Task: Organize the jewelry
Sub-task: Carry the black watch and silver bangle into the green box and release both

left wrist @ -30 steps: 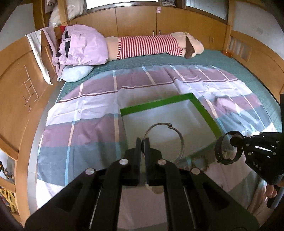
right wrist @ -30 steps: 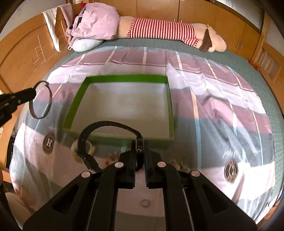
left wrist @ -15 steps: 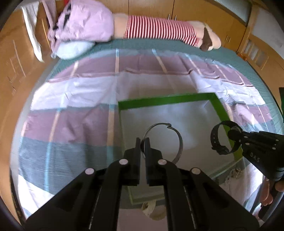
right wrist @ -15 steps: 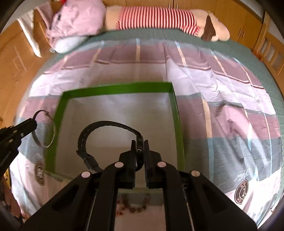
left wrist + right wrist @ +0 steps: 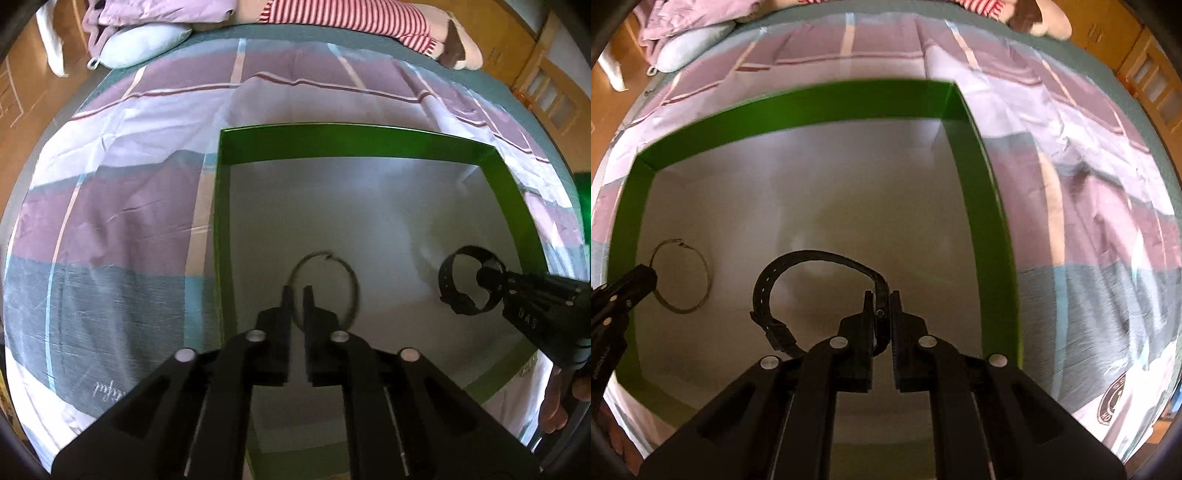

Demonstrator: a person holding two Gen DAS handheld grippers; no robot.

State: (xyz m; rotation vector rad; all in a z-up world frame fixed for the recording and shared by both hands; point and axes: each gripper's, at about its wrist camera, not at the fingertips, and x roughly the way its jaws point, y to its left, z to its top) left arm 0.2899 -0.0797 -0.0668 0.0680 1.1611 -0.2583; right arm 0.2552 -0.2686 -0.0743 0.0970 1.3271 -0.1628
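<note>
Two pieces of jewelry are hanging over the green-walled box (image 5: 369, 142) at once. I am pinching a thin metal hoop bracelet (image 5: 325, 284) in my left gripper (image 5: 297, 295), jaws clamped on its rim, the ring standing toward one o'clock of the tips above the pale box floor. I am gripping a black strap watch (image 5: 820, 266) in my right gripper (image 5: 882, 306), its band arching toward ten o'clock (buckle end dangling). Both are hovering inside the box's outline, which is lying on a plaid bedsheet (image 5: 110, 221).
</note>
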